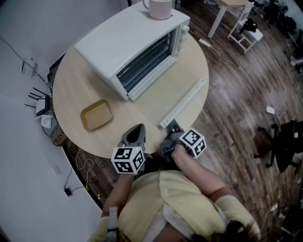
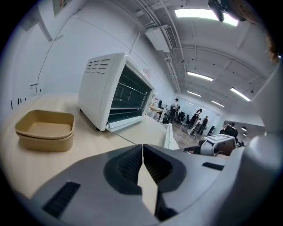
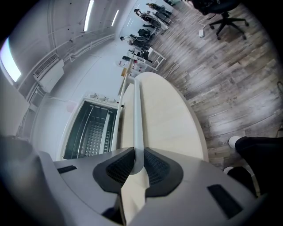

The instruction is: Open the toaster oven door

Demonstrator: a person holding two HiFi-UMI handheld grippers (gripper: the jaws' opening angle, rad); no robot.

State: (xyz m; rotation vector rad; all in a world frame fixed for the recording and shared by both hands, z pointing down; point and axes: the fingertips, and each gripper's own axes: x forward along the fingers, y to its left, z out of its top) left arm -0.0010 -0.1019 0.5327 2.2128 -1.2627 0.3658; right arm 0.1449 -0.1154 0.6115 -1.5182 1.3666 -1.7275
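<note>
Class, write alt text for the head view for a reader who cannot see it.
From above: a white toaster oven on a round table, its door lowered flat, the right gripper clamped on the near end of the door handle. The left gripper is shut and empty beside it; a tan tray lies left, a mug tops the oven.

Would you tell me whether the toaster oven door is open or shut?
Open: the door lies flat, the toaster oven racks exposed; the right gripper clamps its handle.
</note>
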